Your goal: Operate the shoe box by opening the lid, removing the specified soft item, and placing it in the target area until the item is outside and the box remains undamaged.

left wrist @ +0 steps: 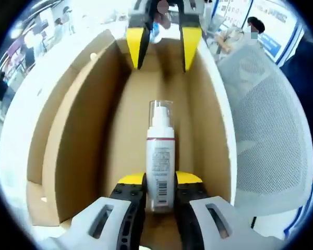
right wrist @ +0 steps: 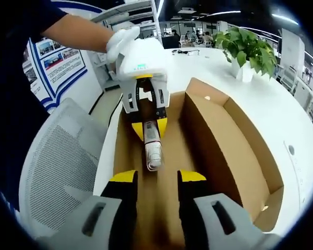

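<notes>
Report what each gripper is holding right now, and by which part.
The left gripper clamps the white pump bottle at its base end, inside the open cardboard box. The right gripper is open and holds nothing.

Right gripper (right wrist: 157, 177) hangs with jaws apart over the open cardboard box (right wrist: 235, 135) on the white bench (right wrist: 297, 140). Opposite, the left gripper (right wrist: 151, 127) clamps a white pump bottle (right wrist: 152, 146) inside the box. A potted plant (right wrist: 246, 52) stands beyond

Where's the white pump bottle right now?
The white pump bottle lies inside the open cardboard shoe box, clamped at its base by the left gripper, its cap pointing toward the right gripper.
</notes>
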Demonstrator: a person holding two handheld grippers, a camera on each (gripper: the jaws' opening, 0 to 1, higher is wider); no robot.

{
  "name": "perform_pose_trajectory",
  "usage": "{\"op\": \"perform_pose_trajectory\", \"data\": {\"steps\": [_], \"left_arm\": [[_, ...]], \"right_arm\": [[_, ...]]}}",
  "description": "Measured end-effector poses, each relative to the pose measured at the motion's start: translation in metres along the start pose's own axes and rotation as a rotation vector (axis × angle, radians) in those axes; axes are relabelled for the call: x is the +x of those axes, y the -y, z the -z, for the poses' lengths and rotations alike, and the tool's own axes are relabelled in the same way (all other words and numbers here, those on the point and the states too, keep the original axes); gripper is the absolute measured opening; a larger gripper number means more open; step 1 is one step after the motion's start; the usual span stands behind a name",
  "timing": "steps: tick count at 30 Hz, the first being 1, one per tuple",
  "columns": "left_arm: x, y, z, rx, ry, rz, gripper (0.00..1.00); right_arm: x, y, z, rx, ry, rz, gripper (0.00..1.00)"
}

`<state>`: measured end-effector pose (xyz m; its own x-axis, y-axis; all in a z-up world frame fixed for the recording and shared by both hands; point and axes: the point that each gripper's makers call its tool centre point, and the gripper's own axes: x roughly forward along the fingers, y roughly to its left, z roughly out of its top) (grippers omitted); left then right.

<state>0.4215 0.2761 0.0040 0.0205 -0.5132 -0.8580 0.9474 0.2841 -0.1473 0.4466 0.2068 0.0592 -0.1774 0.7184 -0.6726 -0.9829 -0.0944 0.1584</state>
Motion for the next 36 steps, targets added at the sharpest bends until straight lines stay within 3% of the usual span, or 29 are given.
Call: {"op": "perform_pose_trajectory", "data": {"steps": [5, 10, 16, 18, 27, 36], "left_arm": [[-0.009, 0.003, -0.015, -0.001, 0.058, 0.018, 0.17], [-0.017, 0.012, -0.026, 0.023, 0.078, 0.029, 0.17], [-0.034, 0.024, -0.047, -0.035, 0.176, 0.073, 0.17], [-0.040, 0.025, -0.052, -0.022, 0.200, 0.070, 0.17], [-0.051, 0.037, -0.065, -0.023, 0.245, 0.081, 0.17], [-0.059, 0.048, -0.083, -0.027, 0.316, 0.099, 0.18]], "right_arm": [[-0.001, -0.002, -0.008, -0.030, 0.009, -0.001, 0.28], [-0.003, -0.005, -0.013, -0.044, -0.001, -0.014, 0.28], [-0.007, -0.016, -0.032, -0.069, 0.025, -0.034, 0.27], [-0.007, -0.019, -0.036, -0.083, 0.025, -0.036, 0.27], [-0.012, -0.030, -0.042, -0.123, -0.007, -0.052, 0.25], [-0.025, -0.040, -0.052, -0.117, 0.012, -0.047, 0.24]]}}
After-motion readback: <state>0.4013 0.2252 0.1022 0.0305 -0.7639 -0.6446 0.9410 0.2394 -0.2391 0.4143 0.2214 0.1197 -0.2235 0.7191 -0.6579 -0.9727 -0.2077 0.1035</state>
